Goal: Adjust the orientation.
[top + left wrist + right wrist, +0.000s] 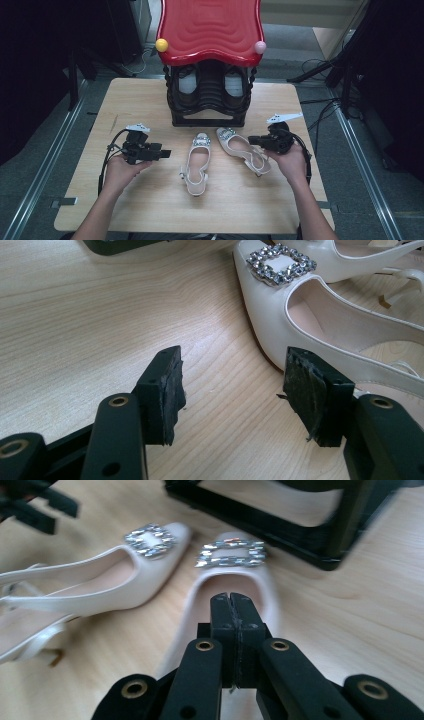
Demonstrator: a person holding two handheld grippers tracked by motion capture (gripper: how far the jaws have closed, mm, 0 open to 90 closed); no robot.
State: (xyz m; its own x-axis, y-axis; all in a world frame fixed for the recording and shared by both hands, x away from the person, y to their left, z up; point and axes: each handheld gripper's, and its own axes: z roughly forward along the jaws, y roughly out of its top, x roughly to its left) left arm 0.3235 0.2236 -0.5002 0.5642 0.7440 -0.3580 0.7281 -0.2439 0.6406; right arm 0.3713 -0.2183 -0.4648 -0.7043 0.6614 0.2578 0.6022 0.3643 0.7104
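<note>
Two cream slingback shoes with rhinestone buckles lie side by side on the wooden table point(150, 200), toes toward a black rack. The left shoe point(197, 162) lies straight; the right shoe point(240, 149) is angled. My left gripper point(167, 153) rests left of the left shoe, its jaws open with nothing between them point(232, 390), the shoe's toe point(270, 305) just beyond its right pad. My right gripper point(251, 140) hovers over the right shoe with its pads pressed together point(231, 605), above that shoe's opening point(270, 587). The other shoe point(125, 580) lies to its left.
A black shoe rack point(209, 95) with a red wavy top point(210, 27) stands at the table's far middle, holding a dark pair. A yellow ball point(161, 45) and a pink ball point(260, 47) sit on its corners. Bare wood lies on both sides and in front.
</note>
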